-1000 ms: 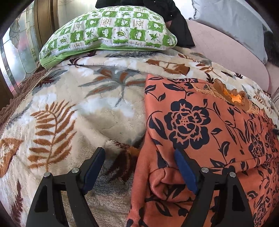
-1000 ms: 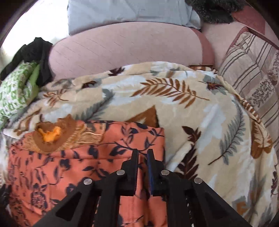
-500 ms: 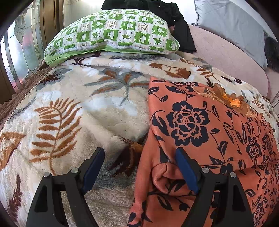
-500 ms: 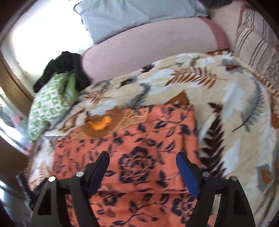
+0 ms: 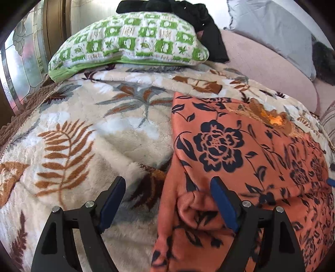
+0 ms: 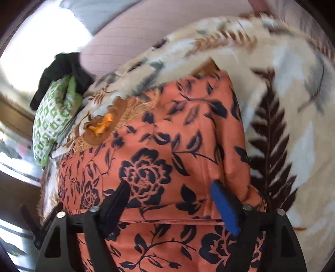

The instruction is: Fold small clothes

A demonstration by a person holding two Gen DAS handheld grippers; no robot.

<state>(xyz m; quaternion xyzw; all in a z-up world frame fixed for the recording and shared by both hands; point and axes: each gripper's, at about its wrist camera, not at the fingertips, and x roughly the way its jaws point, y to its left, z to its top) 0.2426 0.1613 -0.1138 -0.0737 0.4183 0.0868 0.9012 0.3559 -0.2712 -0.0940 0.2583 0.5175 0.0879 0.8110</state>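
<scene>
An orange garment with dark blue flowers lies folded on a leaf-patterned blanket; its brown embroidered neckline is at the far end. My left gripper is open and empty, straddling the garment's bunched near-left edge. In the right wrist view the garment fills the middle. My right gripper is open and empty, low over the garment's near part, above a fold line.
A green-and-white checked pillow with a black cloth on it lies at the blanket's far end. A pink bolster and a grey pillow lie behind. A stained-glass window is at the left.
My right gripper has opened, letting go of the garment's edge, and has swung left and closer over the garment. My left gripper stayed open and drew back slightly.
</scene>
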